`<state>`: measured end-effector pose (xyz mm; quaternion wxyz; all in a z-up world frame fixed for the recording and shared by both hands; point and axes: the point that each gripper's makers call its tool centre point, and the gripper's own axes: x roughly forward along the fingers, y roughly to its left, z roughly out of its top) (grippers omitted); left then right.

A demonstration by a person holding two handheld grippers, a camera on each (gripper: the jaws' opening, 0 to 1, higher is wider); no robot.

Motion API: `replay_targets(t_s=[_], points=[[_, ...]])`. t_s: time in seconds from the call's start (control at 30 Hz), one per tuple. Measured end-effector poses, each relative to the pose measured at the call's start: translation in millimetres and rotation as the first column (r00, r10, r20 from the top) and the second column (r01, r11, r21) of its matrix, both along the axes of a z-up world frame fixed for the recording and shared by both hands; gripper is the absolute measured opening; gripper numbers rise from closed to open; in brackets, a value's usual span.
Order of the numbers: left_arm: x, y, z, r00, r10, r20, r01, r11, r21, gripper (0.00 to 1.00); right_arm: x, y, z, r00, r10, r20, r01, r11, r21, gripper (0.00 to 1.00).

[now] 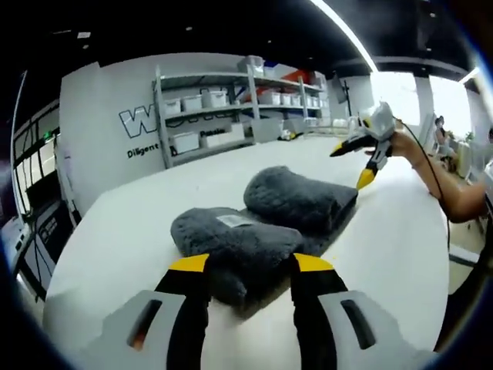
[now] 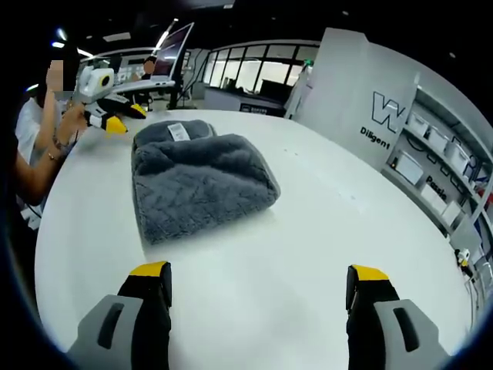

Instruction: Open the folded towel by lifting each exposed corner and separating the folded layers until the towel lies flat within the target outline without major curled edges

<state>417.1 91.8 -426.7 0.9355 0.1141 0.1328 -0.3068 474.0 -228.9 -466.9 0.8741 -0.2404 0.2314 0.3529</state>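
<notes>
On the white bench (image 1: 139, 223) lies the folded towel (image 1: 262, 223), grey and thick, with a soft fluffy pile. In the left gripper view it looks like two rounded rolls side by side, and a small white label (image 1: 233, 221) sits on the nearer roll. In the right gripper view the towel (image 2: 199, 185) is a puffy folded block, with the label (image 2: 179, 131) on its far part.

The left gripper (image 1: 248, 264) is low over the bench and points at the towel. Its jaws are black with yellow tips and stand moderately apart, one on each side of the near edge of the towel. I cannot tell if the tips touch the cloth; nothing is clamped between them. In the right gripper view this same gripper (image 2: 123, 118) is seen at the far side of the towel, held by a person's hand (image 2: 77, 119) with the forearm bent.

The right gripper (image 2: 260, 271) is above bare bench, well apart from the towel, with the jaws wide apart and holding nothing. In the left gripper view it (image 1: 353, 164) hangs beyond the towel, tips down, held by a hand (image 1: 404, 142) on an outstretched arm.

Behind the bench is a grey wall with letters and metal shelves (image 1: 231, 108) with white boxes.
</notes>
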Motion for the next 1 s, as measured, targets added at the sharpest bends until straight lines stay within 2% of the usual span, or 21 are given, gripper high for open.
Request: replay_targets(t_s=[0.07,0.1,0.13,0.23,0.33,0.43,0.53,0.67,0.83,1.0], points=[[1.5,-2.0,2.0,1.000,-0.013,0.012,0.013,1.000,0.019,0.63,0.7,-0.1,-0.9,1.000,0.002,-0.004,-0.002,1.000,-0.003,0.96],[4.5,-1.8,5.0,0.999,-0.017,0.042,0.015,0.999,0.039,0.68,0.5,0.0,-1.4,1.000,0.004,-0.005,-0.004,1.000,-0.004,0.96],[5.7,-2.0,6.2,0.999,-0.016,0.051,0.014,0.999,0.045,0.70,0.2,0.0,-1.8,1.000,0.004,-0.007,-0.004,1.000,-0.006,0.96],[8.0,-4.4,10.0,0.998,-0.035,0.055,0.033,0.999,0.029,0.74,0.1,-0.9,-0.9,1.000,0.004,-0.002,-0.004,1.000,-0.009,0.96],[13.1,-7.2,13.4,0.997,-0.045,0.059,0.046,0.999,-0.008,0.88,0.6,-2.2,0.3,1.000,0.001,0.005,-0.001,1.000,-0.012,0.97],[15.1,-9.9,11.3,0.996,-0.067,0.066,0.066,0.998,0.007,0.92,0.8,-1.9,0.2,1.000,0.006,0.007,-0.006,1.000,-0.012,0.97],[21.2,-10.3,8.7,0.996,-0.070,0.059,0.072,0.997,-0.026,1.00,0.7,-1.0,-1.1,1.000,0.012,0.004,-0.012,1.000,-0.015,0.98],[27.5,-6.4,4.2,0.997,-0.057,0.042,0.059,0.997,-0.052,0.99,1.6,0.0,-3.0,1.000,0.011,-0.001,-0.011,1.000,-0.015,0.97],[28.2,-4.0,-1.2,0.997,-0.063,0.036,0.065,0.997,-0.051,0.99,-0.2,1.2,-9.7,1.000,0.022,-0.019,-0.023,0.999,-0.038,0.97],[24.2,-5.3,-5.0,0.997,-0.074,0.035,0.074,0.997,-0.020,0.99,-5.2,-0.3,6.5,0.999,0.032,0.029,-0.031,0.999,-0.023,0.96]])
